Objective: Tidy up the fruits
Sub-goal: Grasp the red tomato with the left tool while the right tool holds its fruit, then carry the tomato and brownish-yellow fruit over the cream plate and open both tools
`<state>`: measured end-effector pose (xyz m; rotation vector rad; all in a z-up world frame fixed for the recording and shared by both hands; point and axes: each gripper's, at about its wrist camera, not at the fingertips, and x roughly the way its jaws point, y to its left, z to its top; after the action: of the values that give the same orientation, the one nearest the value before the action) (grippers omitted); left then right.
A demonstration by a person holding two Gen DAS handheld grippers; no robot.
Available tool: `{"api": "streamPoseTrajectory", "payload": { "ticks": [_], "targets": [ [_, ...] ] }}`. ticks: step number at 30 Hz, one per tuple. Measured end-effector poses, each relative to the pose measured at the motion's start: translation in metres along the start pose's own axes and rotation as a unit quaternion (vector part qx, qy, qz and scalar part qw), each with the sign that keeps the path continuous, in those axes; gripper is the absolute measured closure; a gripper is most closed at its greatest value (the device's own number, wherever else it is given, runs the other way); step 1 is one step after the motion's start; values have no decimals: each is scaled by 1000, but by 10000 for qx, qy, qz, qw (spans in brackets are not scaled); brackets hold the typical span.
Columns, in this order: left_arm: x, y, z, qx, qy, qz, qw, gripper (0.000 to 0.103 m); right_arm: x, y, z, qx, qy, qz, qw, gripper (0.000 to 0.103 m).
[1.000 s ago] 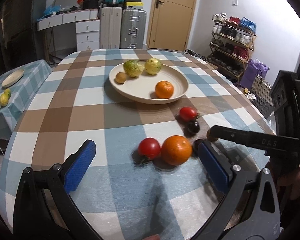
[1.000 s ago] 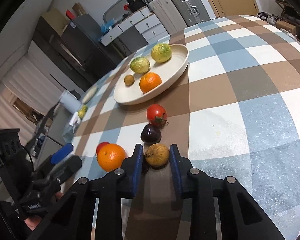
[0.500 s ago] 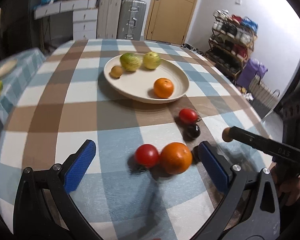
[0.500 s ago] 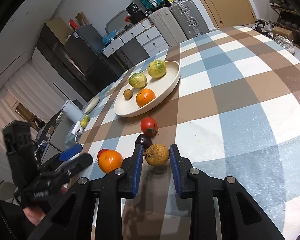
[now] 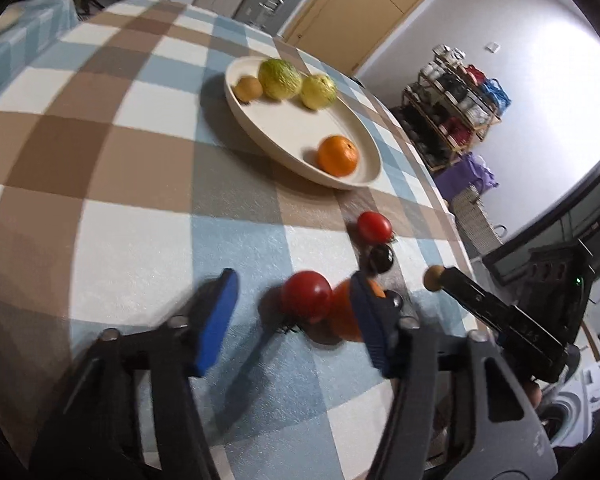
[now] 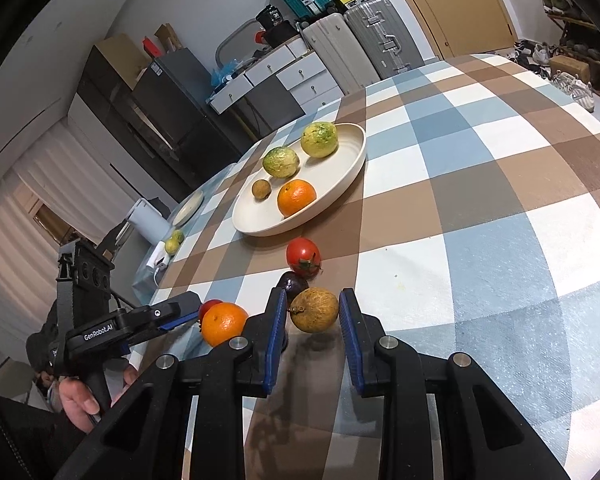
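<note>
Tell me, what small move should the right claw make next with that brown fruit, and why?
Probably carry it forward to the plate. The right claw is shut on the brown fruit, which seems just off the table. The plate holds four fruits with bare room left. The left claw is open around a tomato.

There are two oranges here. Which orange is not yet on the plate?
The orange on the tablecloth, touching a red tomato beside the left gripper. The other orange lies inside the cream plate.
</note>
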<state>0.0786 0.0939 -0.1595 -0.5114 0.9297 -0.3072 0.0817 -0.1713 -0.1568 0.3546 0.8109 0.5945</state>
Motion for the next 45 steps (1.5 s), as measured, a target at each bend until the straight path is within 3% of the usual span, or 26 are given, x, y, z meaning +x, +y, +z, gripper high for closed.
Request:
{"api": "streamPoseTrajectory", "payload": {
  "ticks": [4, 6, 19, 32, 45],
  "targets": [
    [3, -1, -2, 14, 37, -190, 9998, 74, 2, 2, 0, -17, 28, -16, 10000, 75],
    [3, -5, -4, 137, 28, -108, 9998, 79, 3, 3, 0, -32, 49, -28, 10000, 75],
    [-16, -14, 10, 446, -256, -190, 9985, 80, 5, 11, 5, -166, 38, -47, 9998, 75],
    [-21, -28, 89, 791, -646, -242, 9945, 80, 17, 13, 51, -403, -163, 7, 9991, 75],
    [34, -46, 192, 1043, -507, -259, 9929, 80, 66, 3, 121, -501, -91, 124, 9986, 75]
  ]
}}
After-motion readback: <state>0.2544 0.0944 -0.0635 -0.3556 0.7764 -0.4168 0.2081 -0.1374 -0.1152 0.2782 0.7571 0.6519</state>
